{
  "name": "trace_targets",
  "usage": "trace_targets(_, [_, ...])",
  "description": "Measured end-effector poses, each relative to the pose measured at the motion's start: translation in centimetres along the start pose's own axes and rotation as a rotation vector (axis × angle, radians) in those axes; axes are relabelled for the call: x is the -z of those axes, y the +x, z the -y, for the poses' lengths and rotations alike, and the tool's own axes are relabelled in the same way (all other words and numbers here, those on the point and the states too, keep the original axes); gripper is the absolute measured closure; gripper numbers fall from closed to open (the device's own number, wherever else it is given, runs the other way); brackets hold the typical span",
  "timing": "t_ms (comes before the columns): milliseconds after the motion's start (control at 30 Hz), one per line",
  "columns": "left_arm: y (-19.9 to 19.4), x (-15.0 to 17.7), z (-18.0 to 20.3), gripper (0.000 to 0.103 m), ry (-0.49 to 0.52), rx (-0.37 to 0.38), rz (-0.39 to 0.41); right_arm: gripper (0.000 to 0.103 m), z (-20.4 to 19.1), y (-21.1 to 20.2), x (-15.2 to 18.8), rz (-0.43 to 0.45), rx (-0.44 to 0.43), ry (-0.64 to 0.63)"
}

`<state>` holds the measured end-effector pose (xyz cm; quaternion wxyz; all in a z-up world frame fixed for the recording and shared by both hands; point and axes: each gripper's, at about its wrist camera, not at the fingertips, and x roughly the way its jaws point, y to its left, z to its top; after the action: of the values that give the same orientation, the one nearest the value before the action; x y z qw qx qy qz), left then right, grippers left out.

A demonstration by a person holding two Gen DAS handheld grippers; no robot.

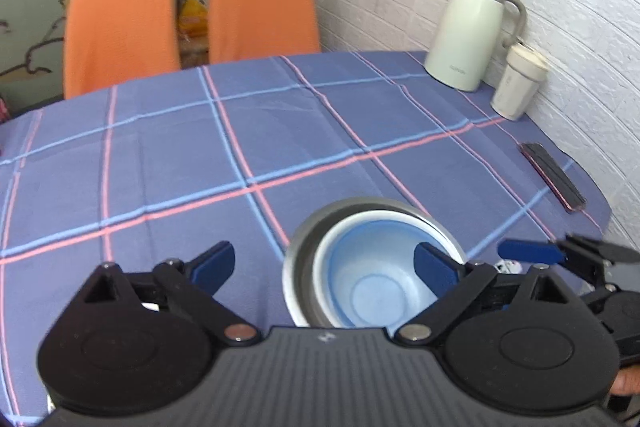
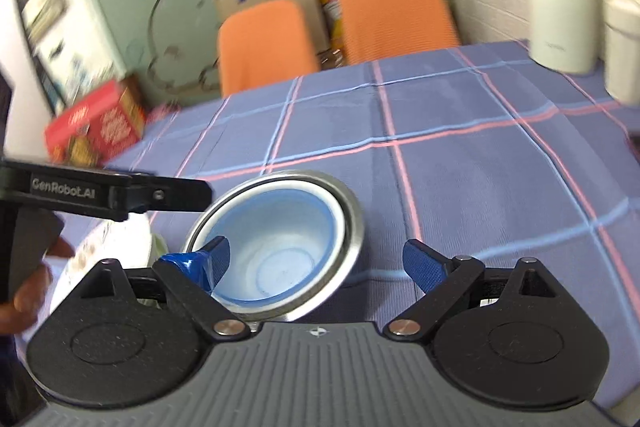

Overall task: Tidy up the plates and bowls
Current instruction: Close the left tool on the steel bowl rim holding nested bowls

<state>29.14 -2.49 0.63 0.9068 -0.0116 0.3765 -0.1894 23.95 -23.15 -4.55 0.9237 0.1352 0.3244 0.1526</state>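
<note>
My left gripper (image 1: 324,267) is spread wide with nothing between its pads, and so is my right gripper (image 2: 316,263). The nested bowls sit just ahead of both. In the left wrist view the blue bowl (image 1: 372,287) lies low and right of centre, my right-hand pad hanging over its rim. In the right wrist view it lies low and left of centre, my left-hand pad over its near rim. It rests inside the steel bowl (image 1: 298,259), pushed toward one wall rather than centred. Being round, the pair has no long axis, so either rim edge would do for a pinch. I judge the two grippers about equally near.

In the lower left of the right wrist view a white plate (image 2: 112,243) shows partly, beside the steel bowl, under my left gripper's body.

Count: two bowls, one plate that I can see. Farther off on the checked tablecloth (image 1: 280,131) stand one thermos jug (image 1: 468,31) and one lidded cup (image 1: 518,83), upper right, and one dark flat object (image 1: 554,175) at the right edge. Beyond the table are two orange chairs (image 1: 120,31).
</note>
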Motion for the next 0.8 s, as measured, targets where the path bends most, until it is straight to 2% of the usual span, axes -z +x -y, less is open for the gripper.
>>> trace_targets(167, [0.0,0.1,-0.1,0.008,-0.027,0.003,0.023,0.022,0.2,-0.1,0.9,0.072,0.028,0.084])
trace_targets(267, [0.7,-0.1,0.0,0.008,0.006,-0.008,0.010,0.022,-0.1,0.3,0.9,0.066,0.054,0.070])
trace_targets(367, [2.2,-0.4,-0.1,0.008,0.041,-0.015,-0.030,0.021,-0.3,1.1,0.9,0.048,0.076,0.044])
trace_targets(500, [4.9,-1.0,-0.6,0.008,0.073,0.038,-0.145,0.021,-0.6,2.4,1.0,0.005,0.087,0.018])
trace_targets(600, [6.9,-1.4,-0.9,0.008,0.098,0.040,-0.224,0.021,-1.0,3.5,1.1,-0.043,0.099,-0.003])
trace_targets(800, [9.0,-1.5,-1.1,0.008,0.151,0.015,-0.266,0.020,-1.1,4.7,1.3,-0.081,0.100,0.020])
